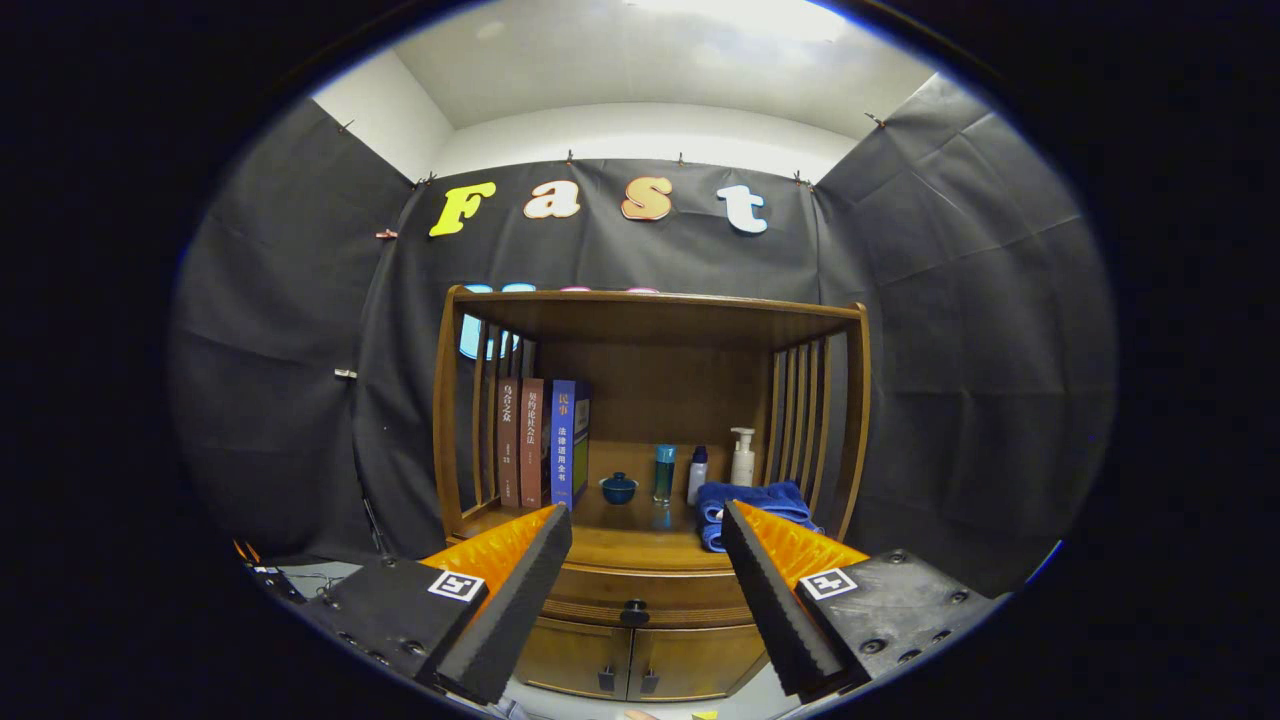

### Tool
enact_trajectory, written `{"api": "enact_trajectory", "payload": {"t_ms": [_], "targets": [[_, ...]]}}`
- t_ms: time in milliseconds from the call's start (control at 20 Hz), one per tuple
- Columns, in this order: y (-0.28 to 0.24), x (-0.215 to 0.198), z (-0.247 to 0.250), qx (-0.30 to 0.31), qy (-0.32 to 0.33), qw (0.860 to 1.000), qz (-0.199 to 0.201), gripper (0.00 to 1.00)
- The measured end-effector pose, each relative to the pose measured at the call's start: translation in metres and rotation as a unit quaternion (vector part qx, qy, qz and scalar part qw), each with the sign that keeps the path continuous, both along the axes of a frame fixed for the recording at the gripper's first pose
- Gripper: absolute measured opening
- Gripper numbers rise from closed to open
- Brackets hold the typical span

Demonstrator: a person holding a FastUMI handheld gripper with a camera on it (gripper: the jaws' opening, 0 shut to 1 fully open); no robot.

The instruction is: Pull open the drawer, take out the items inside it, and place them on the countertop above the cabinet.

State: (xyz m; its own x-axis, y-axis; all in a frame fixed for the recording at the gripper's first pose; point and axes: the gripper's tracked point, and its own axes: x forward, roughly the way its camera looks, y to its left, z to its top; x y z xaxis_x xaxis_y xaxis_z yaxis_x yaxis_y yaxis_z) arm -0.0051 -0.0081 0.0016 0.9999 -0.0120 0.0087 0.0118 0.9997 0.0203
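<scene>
Fingers spread wide here, gripper (645, 520) holding nothing, hanging in the air out in front of the wooden cabinet (650, 480) with clear space between the tips. Right through that gap sits the drawer (640, 595), fully closed, flush with the cabinet front, its small dark knob (634, 610) dead centre between the two fingers and beyond them, not touched. Whatever lies inside the drawer is hidden behind its front. Below the drawer, two little cupboard doors (630, 660), both closed. Just above the drawer runs the countertop (630, 545), and it is busy: three books (540, 440) standing upright against the slatted side on the left, a small blue lidded bowl (618, 488) beside them, then a tall teal bottle (664, 473), a smaller white bottle (697, 475) with a dark cap, and a white pump dispenser (742, 458) toward the right slats. A folded blue towel (755, 505) lies at the front right of the countertop, partly covered by the right-hand finger.
</scene>
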Motion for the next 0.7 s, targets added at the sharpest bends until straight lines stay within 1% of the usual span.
{"api": "enact_trajectory", "payload": {"t_ms": [700], "targets": [[-0.0009,0.0,-0.0023,0.001,0.01,1.0,-0.006,0.99]]}}
